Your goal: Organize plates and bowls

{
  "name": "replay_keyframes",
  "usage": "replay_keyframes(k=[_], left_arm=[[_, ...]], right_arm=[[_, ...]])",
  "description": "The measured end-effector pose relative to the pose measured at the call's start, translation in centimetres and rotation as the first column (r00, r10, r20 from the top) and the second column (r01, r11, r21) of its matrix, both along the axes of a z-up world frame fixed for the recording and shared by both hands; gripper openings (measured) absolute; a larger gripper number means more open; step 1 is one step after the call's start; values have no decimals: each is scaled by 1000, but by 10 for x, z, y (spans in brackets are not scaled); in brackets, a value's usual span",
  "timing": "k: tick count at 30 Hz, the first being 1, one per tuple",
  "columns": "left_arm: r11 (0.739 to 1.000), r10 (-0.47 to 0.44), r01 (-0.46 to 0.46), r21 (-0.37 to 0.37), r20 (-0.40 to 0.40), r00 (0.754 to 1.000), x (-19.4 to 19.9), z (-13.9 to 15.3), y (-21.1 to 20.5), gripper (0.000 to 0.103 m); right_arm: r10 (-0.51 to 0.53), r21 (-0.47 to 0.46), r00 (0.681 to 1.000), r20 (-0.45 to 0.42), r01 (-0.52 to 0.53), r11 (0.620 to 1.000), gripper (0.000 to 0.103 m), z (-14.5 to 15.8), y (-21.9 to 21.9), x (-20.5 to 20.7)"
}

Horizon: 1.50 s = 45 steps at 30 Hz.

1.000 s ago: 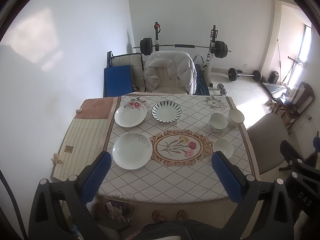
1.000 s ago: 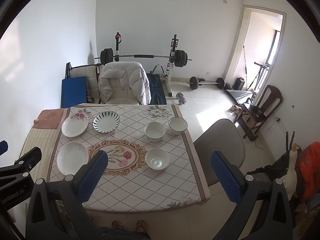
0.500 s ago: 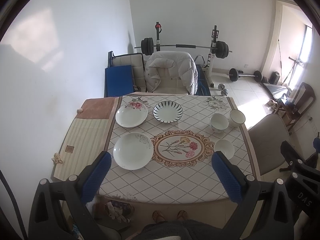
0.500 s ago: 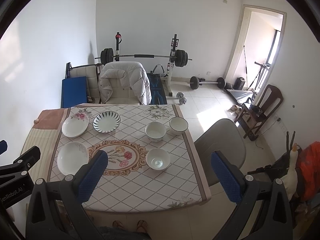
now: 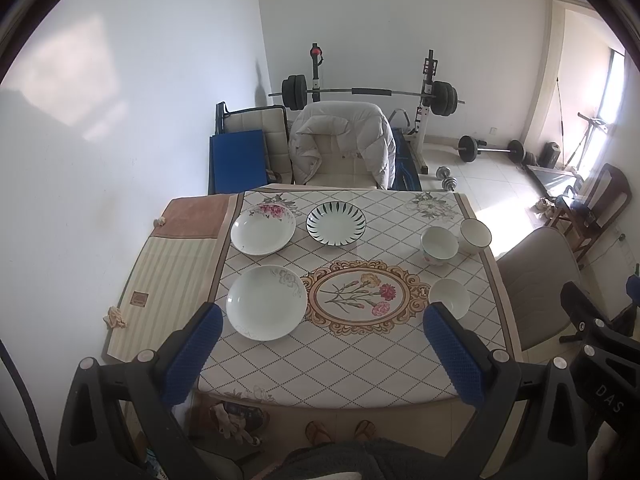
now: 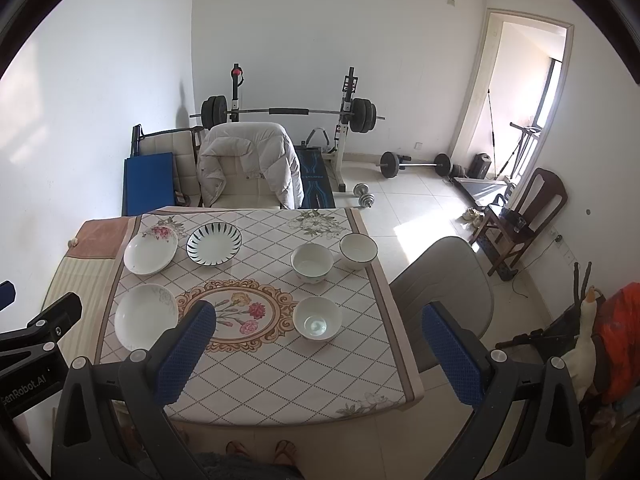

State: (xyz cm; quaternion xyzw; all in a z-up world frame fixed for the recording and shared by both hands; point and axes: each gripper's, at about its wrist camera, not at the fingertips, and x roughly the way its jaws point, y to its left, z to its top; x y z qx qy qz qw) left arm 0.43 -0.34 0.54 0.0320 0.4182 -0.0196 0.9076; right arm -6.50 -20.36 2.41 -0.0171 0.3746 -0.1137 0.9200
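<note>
A patterned table (image 5: 344, 364) carries three plates (image 5: 267, 302) on its left and three bowls (image 6: 317, 317) on its right, all apart. Above its near edge, the left gripper (image 5: 320, 354) and right gripper (image 6: 318, 354) hang spread wide, grasping nothing.

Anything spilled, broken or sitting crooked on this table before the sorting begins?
Nothing stands out. The three plates and three bowls sit upright, apart and look intact on the tablecloth; no spills show. Both grippers, left and right, hang open above it.
</note>
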Motion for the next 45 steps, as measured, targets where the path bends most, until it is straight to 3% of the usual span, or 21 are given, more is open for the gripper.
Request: replay_keyframes(k=[14,18,22,27,31,34,36,40,45], left_arm=[[1000,1,-1,-2,-7,1000,9,-4,-1,103],[998,55,-55,-15,-6,998,24,-15,11,103],[990,139,-140,-32,-48,989,47,-38,37,103],[968,250,-248,30,-136,959,81,-87,80,103],[958,284,-283,42,-242,928,112,-134,117,103],[958,280,-283,39,-315,907,142,-173,144,103],[961,265,-277,21,-361,894,165,-198,162,103],[965,203,-256,-56,-462,863,215,-250,201,101],[967,121,-226,-117,-568,814,272,-320,242,87]], right_arm=[[-10,23,1000,2,10,1000,103,-4,-3,2],[11,81,1000,-22,-9,997,103,-19,-12,18],[133,226,986,-105,-107,968,103,-55,-16,48],[309,402,922,-234,-198,894,103,-127,2,102],[412,395,823,-390,-255,883,103,-196,51,152],[469,443,765,-440,-270,855,103,-243,88,183],[464,443,750,-471,-253,860,103,-271,111,206],[473,494,683,-557,-185,850,103,-330,151,254],[440,486,652,-618,-123,865,101,-391,193,315]])
